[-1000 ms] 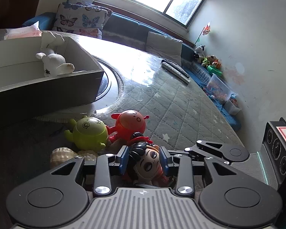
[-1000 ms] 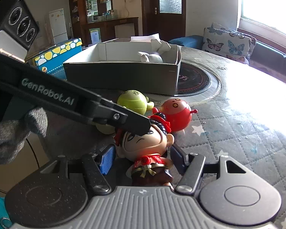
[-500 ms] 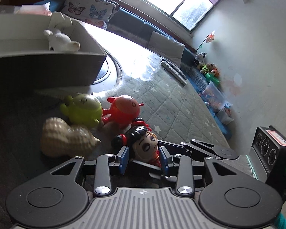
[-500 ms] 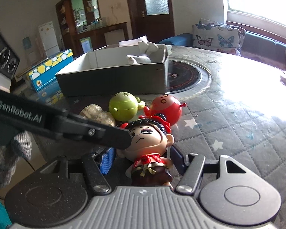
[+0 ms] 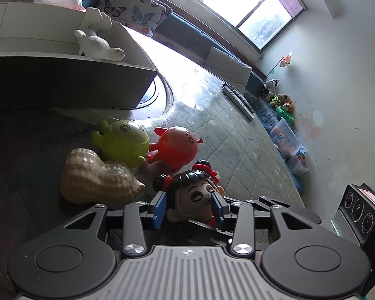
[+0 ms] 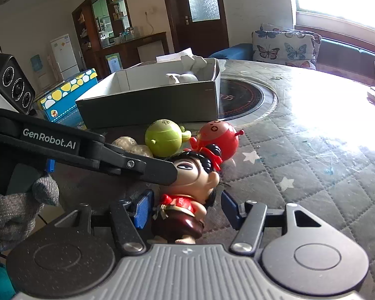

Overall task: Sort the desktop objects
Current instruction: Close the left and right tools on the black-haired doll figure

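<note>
Round table (image 6: 312, 175) covered with a quilted star-print mat, in a living room. Open cardboard box (image 6: 150, 105) at the table centre, white plush toy (image 5: 95, 46) inside.

Left wrist view only: window, wall, remote controls (image 5: 237, 98) lying on the far mat, seashell (image 5: 95, 177) seen in full beside the green toy (image 5: 122, 142) and red toy (image 5: 175, 147).

Right wrist view only: door, cabinets, fridge, blue spotted box (image 6: 67, 95) beside the cardboard box, gloved hand (image 6: 17, 207).

Left gripper (image 5: 188, 208): blue pads clamped on the head of the doll figurine (image 6: 187, 190).

Right gripper (image 6: 185, 208): fingers apart, flanking the figurine body, gaps visible on both sides.

Figurine upright, near the table edge, just in front of the red toy.
</note>
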A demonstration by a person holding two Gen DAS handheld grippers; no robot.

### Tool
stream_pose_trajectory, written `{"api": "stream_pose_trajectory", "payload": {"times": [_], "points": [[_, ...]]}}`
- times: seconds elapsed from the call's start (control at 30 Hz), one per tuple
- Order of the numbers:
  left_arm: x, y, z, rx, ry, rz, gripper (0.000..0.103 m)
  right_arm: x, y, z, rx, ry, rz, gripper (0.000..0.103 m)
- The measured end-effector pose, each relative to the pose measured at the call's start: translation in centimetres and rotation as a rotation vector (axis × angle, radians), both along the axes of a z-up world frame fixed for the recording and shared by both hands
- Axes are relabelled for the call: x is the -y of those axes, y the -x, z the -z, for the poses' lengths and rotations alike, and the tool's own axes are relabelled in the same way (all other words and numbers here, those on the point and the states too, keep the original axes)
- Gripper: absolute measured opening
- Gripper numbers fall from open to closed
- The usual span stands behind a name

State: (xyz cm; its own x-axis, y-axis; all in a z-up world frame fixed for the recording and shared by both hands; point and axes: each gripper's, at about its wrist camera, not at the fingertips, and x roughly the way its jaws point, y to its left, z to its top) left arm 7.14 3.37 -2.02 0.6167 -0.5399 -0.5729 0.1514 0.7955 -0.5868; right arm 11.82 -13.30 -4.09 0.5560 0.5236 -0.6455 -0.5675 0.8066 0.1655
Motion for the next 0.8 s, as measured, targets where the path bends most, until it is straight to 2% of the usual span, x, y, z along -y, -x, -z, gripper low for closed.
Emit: {"api": "stream_pose_trajectory", "payload": {"times": [0.07,0.33,0.47,0.8], "points": [[0.0,0.0,0.2,-0.018,0.018,0.001,0.043,-0.2,0.0,0.1,-0.004,0.002,-0.008,0.058],[-0.4,-0.1,0.8,-0.060,0.086,-0.029,0.043,-0.4,0.0,0.1,-0.004,-0.002,-0.005,0.058],[-0.1,0.3,0.7,-0.042,0.062,-0.026,0.043,-0.4,0.0,0.1,-0.007,0.000,-0.004,0.058],[-0.4,0.1,1.3,-0.071,0.109,-0.056,0.045,-0.7,0.0,0.2,-0.002,0.014,-0.006,0.058]]}}
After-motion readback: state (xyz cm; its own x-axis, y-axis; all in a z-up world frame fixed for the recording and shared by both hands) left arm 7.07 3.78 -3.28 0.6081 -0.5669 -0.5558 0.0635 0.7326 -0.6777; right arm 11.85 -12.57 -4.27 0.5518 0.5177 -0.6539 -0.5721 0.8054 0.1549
